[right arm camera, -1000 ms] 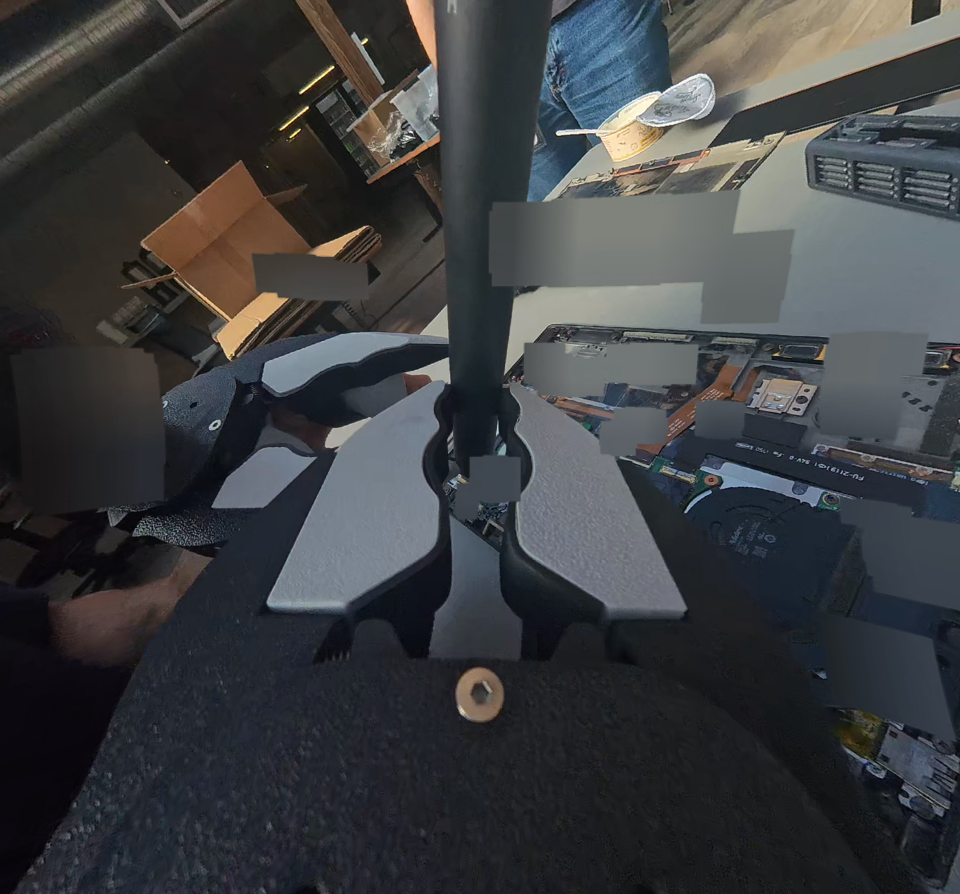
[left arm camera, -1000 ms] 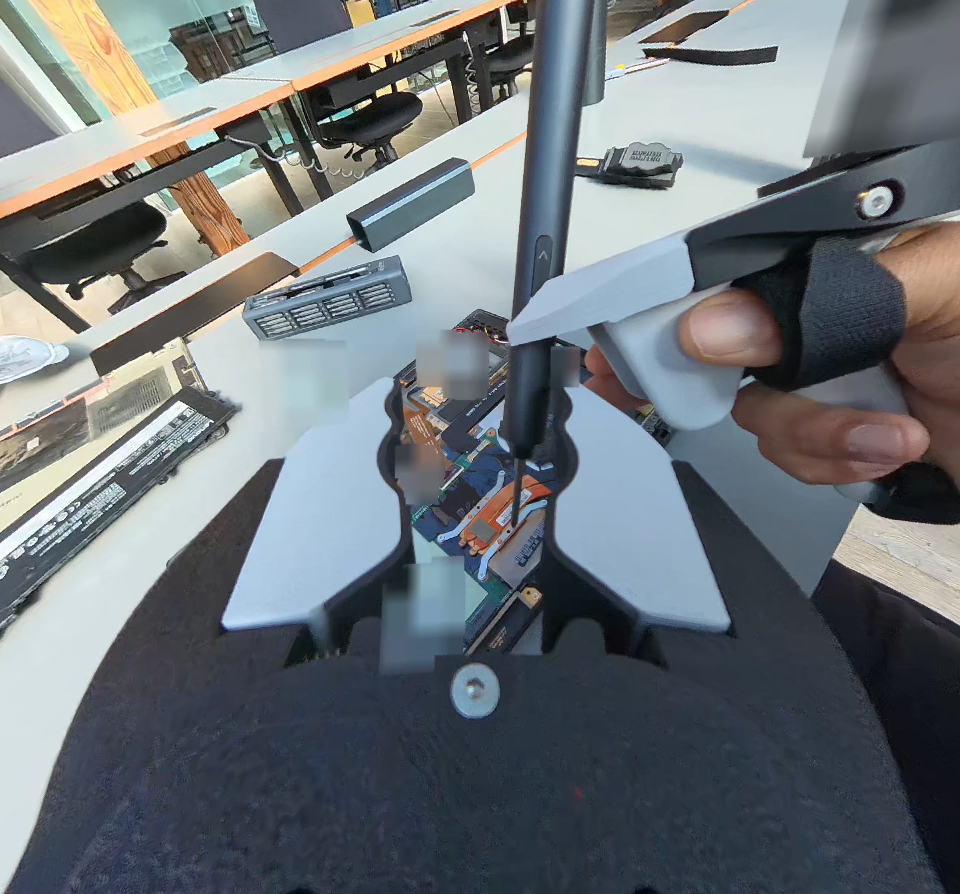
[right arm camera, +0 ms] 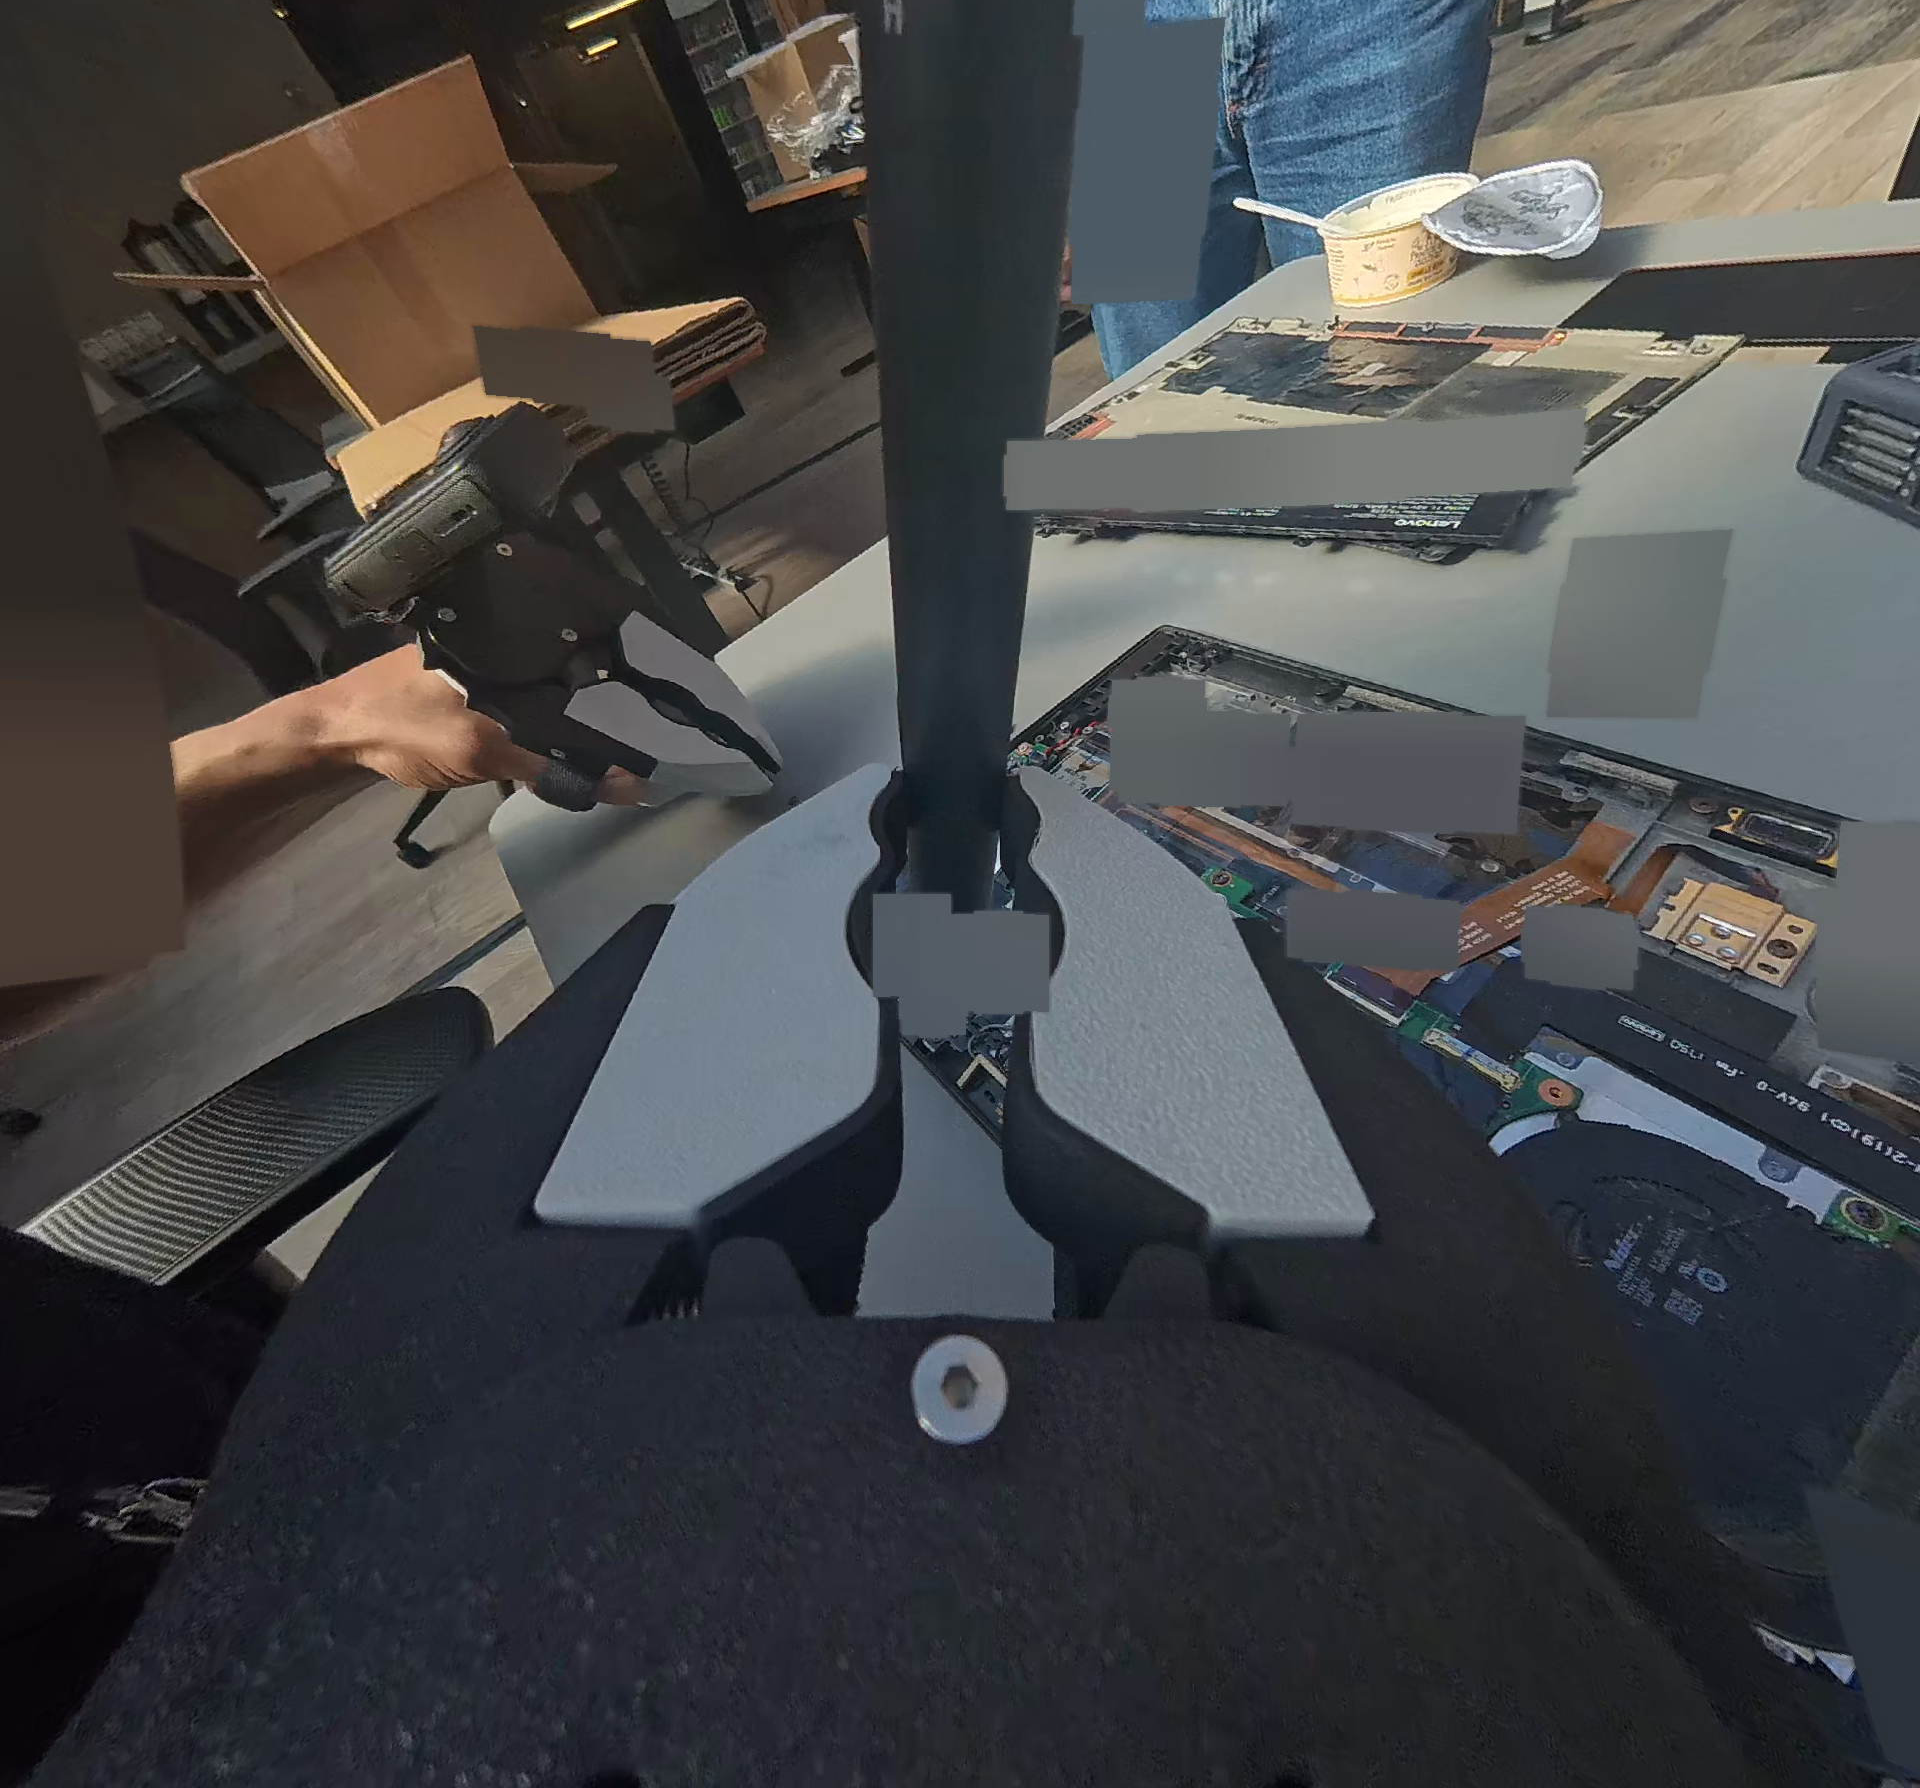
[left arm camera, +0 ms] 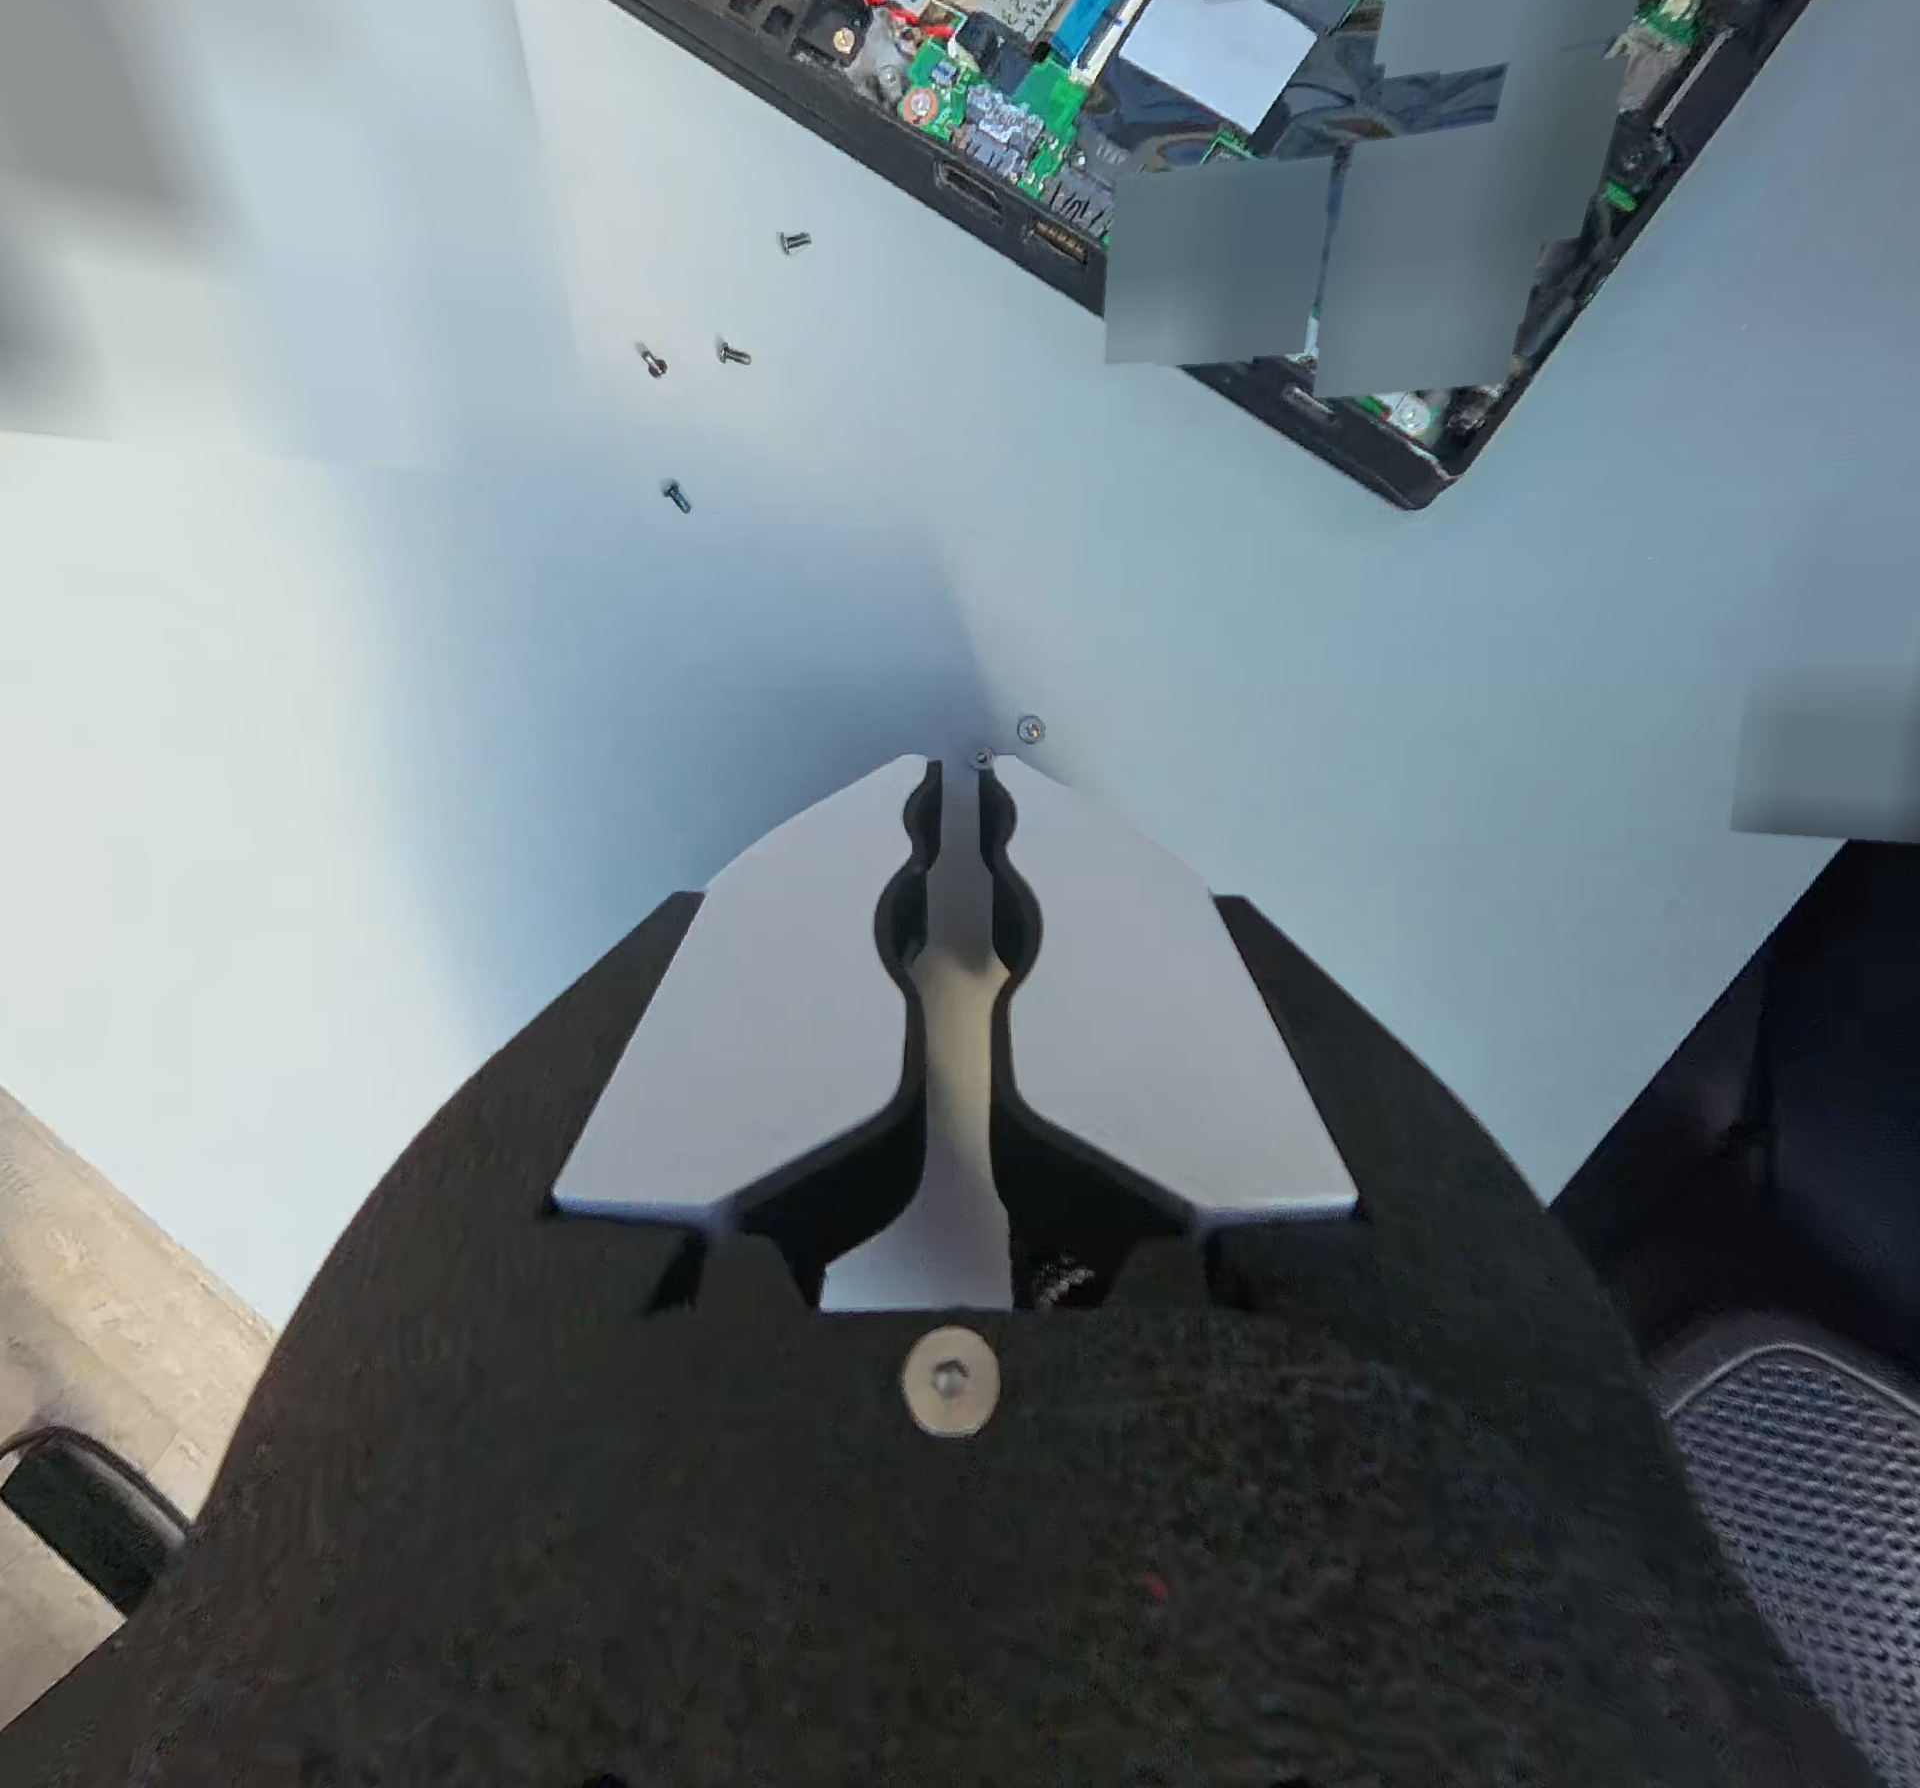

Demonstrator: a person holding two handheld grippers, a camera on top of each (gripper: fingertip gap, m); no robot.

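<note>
My left gripper (left arm camera: 958,767) points down at the pale table (left arm camera: 416,699), its jaws nearly together. A tiny screw (left arm camera: 982,758) lies right at its right fingertip, and a second screw (left arm camera: 1030,728) lies just beyond; I cannot tell whether the first is pinched. Several more loose screws (left arm camera: 676,495) lie farther off to the left. The open laptop (left arm camera: 1039,107) with bare boards lies beyond. My right gripper (right arm camera: 951,782) is shut on a dark electric screwdriver (right arm camera: 956,388), held upright over the laptop's (right arm camera: 1558,1011) near corner. The left gripper (right arm camera: 769,767) shows to its left, low on the table.
A battery pack (right arm camera: 1351,502), a laptop cover (right arm camera: 1403,377), a bit case (right arm camera: 1870,434) and a yogurt cup (right arm camera: 1387,247) lie at the far side of the table. A person in jeans (right arm camera: 1351,76) stands behind. A mesh chair (left arm camera: 1787,1426) is beside the table edge.
My left gripper has left the laptop, swung down over the bare table near the screws, and narrowed its jaws. My right gripper still holds the screwdriver upright over the laptop.
</note>
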